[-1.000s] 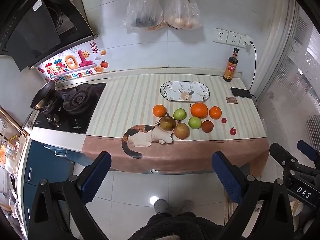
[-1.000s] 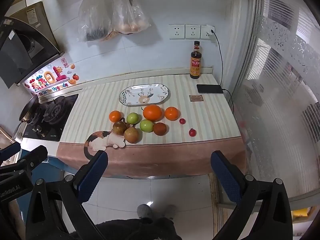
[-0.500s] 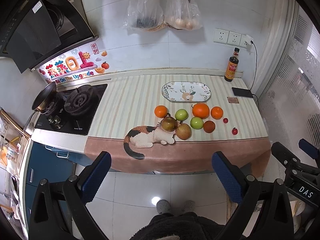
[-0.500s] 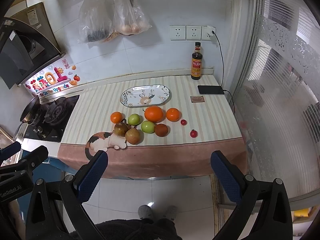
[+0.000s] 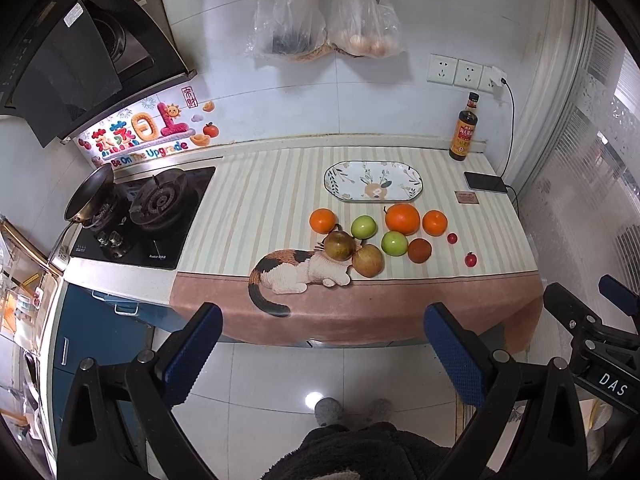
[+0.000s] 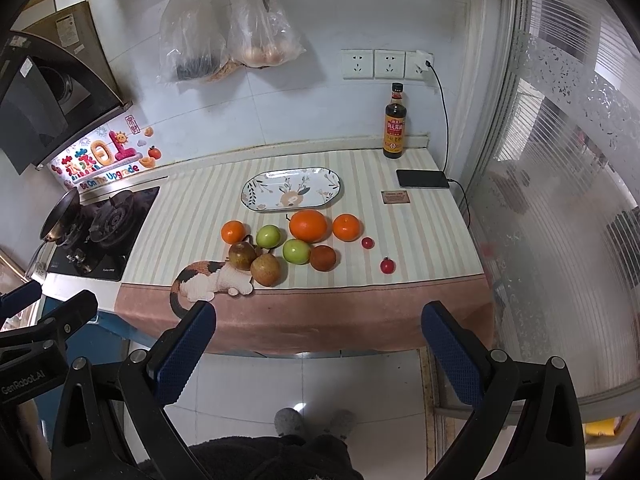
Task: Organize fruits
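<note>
Oranges (image 5: 402, 219), green apples (image 5: 394, 243) and brown pears (image 5: 367, 260) are sitting clustered on the counter (image 5: 256, 216) before an oval plate (image 5: 373, 181). Left tongs (image 5: 320, 344) and right tongs (image 6: 318, 340) are hovering wide apart, gripping nothing.

My left tool's (image 5: 320, 354) arms run off the bottom edge, the small card (image 6: 396, 197) near the tabletop's right edge carries print too small to read, and the darker hanging bag's (image 6: 192, 36) contents are unclear.
</note>
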A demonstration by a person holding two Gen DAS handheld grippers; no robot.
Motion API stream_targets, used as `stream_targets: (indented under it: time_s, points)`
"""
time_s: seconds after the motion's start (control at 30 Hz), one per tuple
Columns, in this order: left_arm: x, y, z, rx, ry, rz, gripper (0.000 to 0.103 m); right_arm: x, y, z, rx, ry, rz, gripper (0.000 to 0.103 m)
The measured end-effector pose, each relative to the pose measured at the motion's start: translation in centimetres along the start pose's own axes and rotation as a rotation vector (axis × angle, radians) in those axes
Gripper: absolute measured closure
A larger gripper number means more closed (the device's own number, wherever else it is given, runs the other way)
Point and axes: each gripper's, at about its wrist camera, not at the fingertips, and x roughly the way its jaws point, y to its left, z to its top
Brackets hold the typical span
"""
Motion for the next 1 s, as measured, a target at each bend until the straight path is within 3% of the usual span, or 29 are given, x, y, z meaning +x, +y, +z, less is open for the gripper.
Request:
stream_targets:
  time_s: [1.0]
  points:
    - [-0.7,0.4,-1.1,-0.004,0.002,0.011,0.000,-1.0,0.6,-0.4,-0.018,-0.003,0.010,0.000]
